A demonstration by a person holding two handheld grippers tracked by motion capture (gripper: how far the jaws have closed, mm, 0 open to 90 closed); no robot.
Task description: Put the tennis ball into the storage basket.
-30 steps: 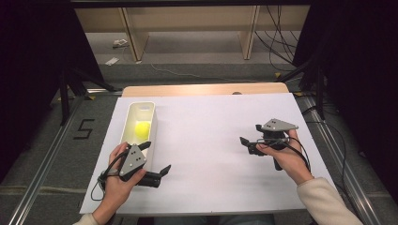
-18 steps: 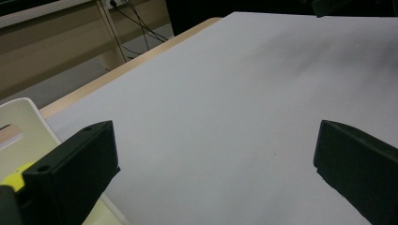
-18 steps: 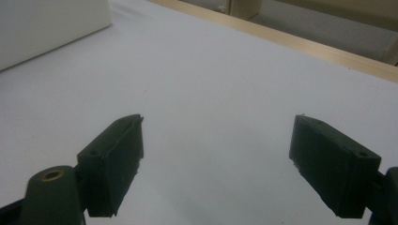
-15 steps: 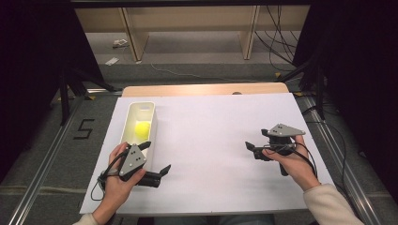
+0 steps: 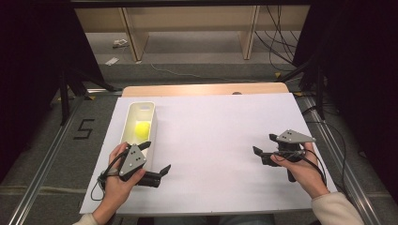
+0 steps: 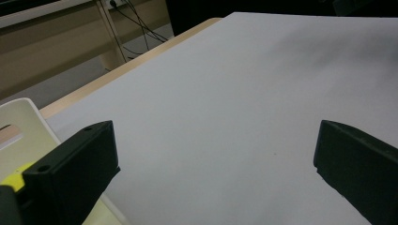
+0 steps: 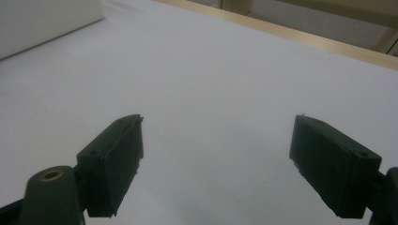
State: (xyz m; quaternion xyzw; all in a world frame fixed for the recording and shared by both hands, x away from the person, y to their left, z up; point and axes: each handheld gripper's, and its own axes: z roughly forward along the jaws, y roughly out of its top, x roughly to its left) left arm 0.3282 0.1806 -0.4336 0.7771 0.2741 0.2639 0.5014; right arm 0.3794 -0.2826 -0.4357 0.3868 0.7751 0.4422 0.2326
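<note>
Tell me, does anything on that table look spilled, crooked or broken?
Nothing stands out. The yellow ball sits inside the upright white bin on the white table cover. The left gripper and right gripper are both open and hold nothing.

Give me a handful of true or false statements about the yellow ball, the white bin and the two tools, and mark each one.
1. The yellow ball lies inside the white bin. True.
2. The left tool is clamped on the ball. False: its jaws stand wide apart with nothing between them, beside the bin's near end.
3. The right tool has its jaws open over the bare white table cover. True.
4. The bin stands on the right side of the table. False: it stands at the left, next to the left hand.
5. The right tool holds a second ball. False: it holds nothing.
</note>
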